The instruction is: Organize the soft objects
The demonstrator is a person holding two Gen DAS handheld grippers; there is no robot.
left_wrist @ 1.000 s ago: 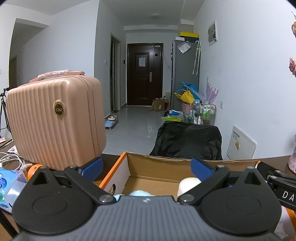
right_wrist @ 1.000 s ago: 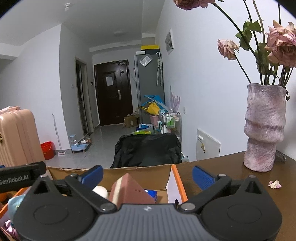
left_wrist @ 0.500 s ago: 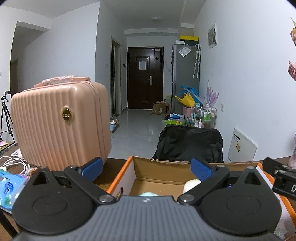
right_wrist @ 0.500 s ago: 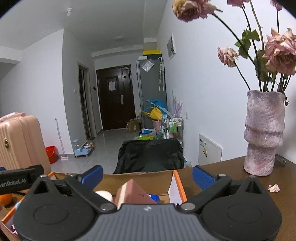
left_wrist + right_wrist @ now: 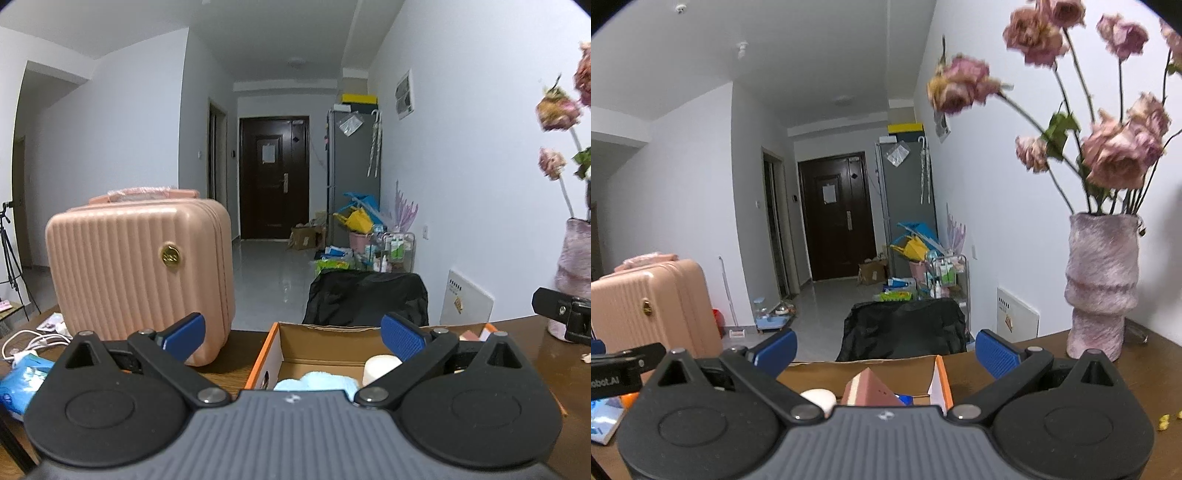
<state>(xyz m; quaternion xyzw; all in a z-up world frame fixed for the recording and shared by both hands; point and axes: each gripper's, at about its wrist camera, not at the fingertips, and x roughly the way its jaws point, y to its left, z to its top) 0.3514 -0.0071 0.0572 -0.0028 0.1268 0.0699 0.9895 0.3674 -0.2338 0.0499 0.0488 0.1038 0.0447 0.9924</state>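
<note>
An open cardboard box with orange edges sits on the brown table and holds soft objects. In the left wrist view I see a light blue fluffy thing and a white round thing inside. In the right wrist view the box holds a pink sponge block and the white round thing. My left gripper is open and empty above the box's near side. My right gripper is open and empty above the box.
A pink ribbed suitcase stands on the table left of the box. A blue wipes pack and white cables lie at far left. A fuzzy pink vase with dried roses stands at right. A black covered chair is behind.
Both grippers have risen and pulled back from the box, so the views show more of the room, suitcase and flowers. Both stayed open.
</note>
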